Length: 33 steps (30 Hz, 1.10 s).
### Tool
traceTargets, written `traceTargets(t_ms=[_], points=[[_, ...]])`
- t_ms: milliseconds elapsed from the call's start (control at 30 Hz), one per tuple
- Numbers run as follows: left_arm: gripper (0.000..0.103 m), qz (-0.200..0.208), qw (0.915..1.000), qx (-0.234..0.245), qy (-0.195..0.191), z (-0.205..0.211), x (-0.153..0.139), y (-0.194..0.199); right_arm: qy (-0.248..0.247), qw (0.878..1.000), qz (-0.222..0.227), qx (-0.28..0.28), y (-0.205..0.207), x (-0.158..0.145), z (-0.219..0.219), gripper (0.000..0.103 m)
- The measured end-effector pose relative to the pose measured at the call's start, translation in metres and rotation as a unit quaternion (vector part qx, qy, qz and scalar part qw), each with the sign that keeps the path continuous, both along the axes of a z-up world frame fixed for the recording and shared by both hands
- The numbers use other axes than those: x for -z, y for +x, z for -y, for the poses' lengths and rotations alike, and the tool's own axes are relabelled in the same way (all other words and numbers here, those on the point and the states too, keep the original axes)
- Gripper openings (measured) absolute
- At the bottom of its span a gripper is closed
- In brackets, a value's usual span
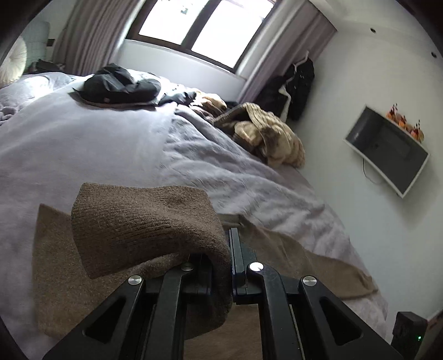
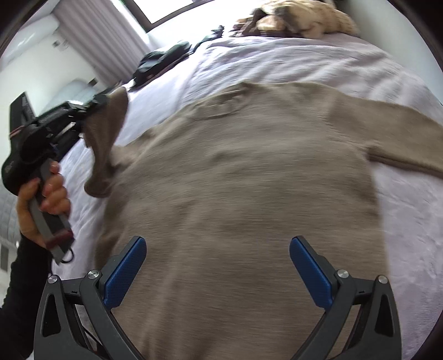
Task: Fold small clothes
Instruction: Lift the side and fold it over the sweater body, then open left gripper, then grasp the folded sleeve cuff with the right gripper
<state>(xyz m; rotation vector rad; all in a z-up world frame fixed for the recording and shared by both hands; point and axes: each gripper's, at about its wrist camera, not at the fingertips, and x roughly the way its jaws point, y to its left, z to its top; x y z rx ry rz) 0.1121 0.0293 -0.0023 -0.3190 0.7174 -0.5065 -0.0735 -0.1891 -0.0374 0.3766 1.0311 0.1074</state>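
A taupe knit sweater (image 2: 249, 171) lies spread flat on the lilac bedspread (image 2: 304, 63), one sleeve (image 2: 409, 138) stretched out to the right. My left gripper (image 1: 229, 249) is shut on the other sleeve (image 1: 144, 221), whose cuff end drapes over the left finger and hangs lifted above the bed. From the right wrist view that left gripper (image 2: 91, 109) is at the far left, held by a hand (image 2: 47, 199), with the sleeve (image 2: 105, 138) dangling from it. My right gripper (image 2: 218, 265) hovers open over the sweater's lower body, blue pads (image 2: 124, 271) wide apart, nothing between them.
A black garment (image 1: 119, 85) and a heap of beige knitwear (image 1: 265, 133) lie farther up the bed. A window with curtains (image 1: 199, 25) is beyond. A wall screen (image 1: 387, 149) hangs on the right. A dark bag (image 1: 299, 83) stands in the corner.
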Motion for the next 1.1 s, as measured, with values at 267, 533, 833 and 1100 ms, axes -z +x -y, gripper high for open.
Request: traceTargets(t_ms=[267,533,833,1100], points=[[0.027,-0.067,0.9933,0.033,0.087,0.090,0.073,0.007,0.017,0.998,-0.022,0.055,-0.005,0.024,0.059,0.103],[0.091,-0.032,0.9939,-0.005,0.105,0.046,0.054,-0.010,-0.026,0.999,-0.018,0.032,0.020,0.018,0.054,0.103],[0.091,-0.074,0.9798,-0.124,0.138,-0.099,0.051,0.024,-0.203,0.974,0.033,-0.092,0.105,-0.002,-0.042,0.103],[0.091,-0.182,0.9679,-0.141,0.101,-0.146,0.104,0.054,-0.383,0.905,0.030,-0.181,0.183,0.050,-0.125,0.029]])
